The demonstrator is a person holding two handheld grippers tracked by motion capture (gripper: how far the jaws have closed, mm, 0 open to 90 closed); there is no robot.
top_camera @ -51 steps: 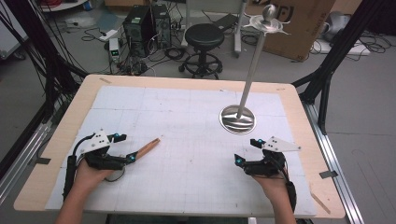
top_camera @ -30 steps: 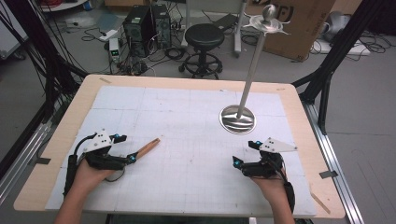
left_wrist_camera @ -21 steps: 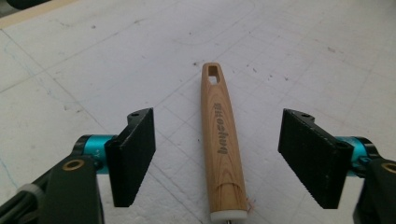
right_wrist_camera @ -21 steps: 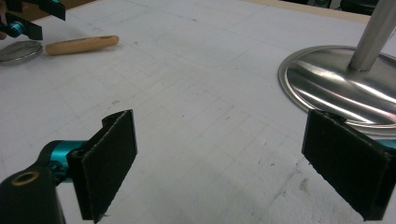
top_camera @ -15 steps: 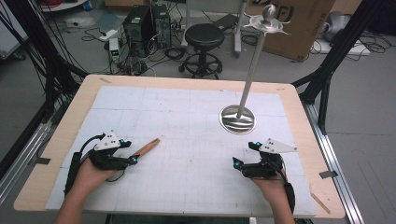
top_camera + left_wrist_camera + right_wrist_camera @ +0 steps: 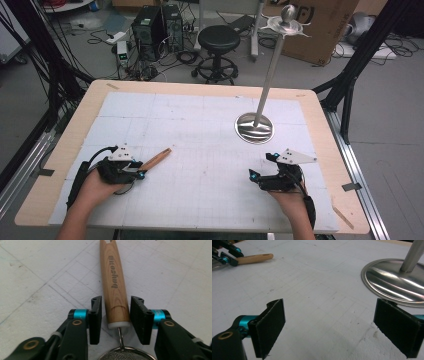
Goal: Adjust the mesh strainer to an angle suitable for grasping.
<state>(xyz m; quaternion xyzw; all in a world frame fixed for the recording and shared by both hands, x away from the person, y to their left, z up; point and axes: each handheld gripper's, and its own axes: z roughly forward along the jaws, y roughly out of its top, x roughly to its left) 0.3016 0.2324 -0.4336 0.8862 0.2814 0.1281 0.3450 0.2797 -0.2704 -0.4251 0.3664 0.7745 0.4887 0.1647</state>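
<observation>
A small strainer lies on the white mat at the left, its wooden handle (image 6: 156, 158) pointing right and away. In the left gripper view the handle (image 6: 113, 285) runs up between the jaws, and the wire mesh rim (image 6: 125, 355) shows at the bottom. My left gripper (image 6: 139, 169) (image 6: 115, 320) has just been closing around the handle's base. The right-hand pad is against the wood and a thin gap remains at the other pad. My right gripper (image 6: 260, 166) (image 6: 329, 327) rests on the mat at the right, open wide and holding nothing.
A steel stand with a round base (image 6: 254, 127) (image 6: 392, 280) and a tall pole (image 6: 270, 70) rises just beyond the right gripper. The table's wooden edge (image 6: 345, 200) borders the mat. A stool, computers and cables sit on the floor behind.
The left gripper's jaws have drawn in around the strainer's handle. Both hands have stayed where they were, and the handle has not shifted.
</observation>
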